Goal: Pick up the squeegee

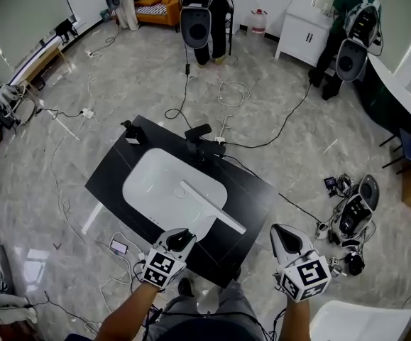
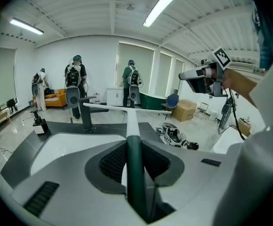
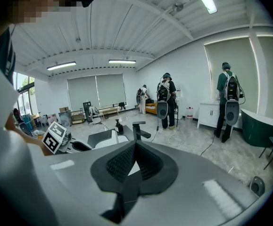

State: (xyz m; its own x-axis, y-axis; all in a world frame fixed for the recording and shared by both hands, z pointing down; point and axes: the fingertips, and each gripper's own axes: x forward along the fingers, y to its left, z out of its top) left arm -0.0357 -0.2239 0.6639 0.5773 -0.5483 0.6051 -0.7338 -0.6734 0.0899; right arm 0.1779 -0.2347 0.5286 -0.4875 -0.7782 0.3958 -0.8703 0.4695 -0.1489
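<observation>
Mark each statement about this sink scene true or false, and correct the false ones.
1. The left gripper has its jaws closed on the squeegee by its handle. True.
2. The right gripper also grips the squeegee. False: its jaws are together with nothing between them, and it is apart from the squeegee.
3. The sink is white and set in a black countertop. True.
4. The faucet is white. False: it is black.
5. The squeegee lies flat in the sink. False: it is held in the left gripper, with its blade end out over the sink.
</observation>
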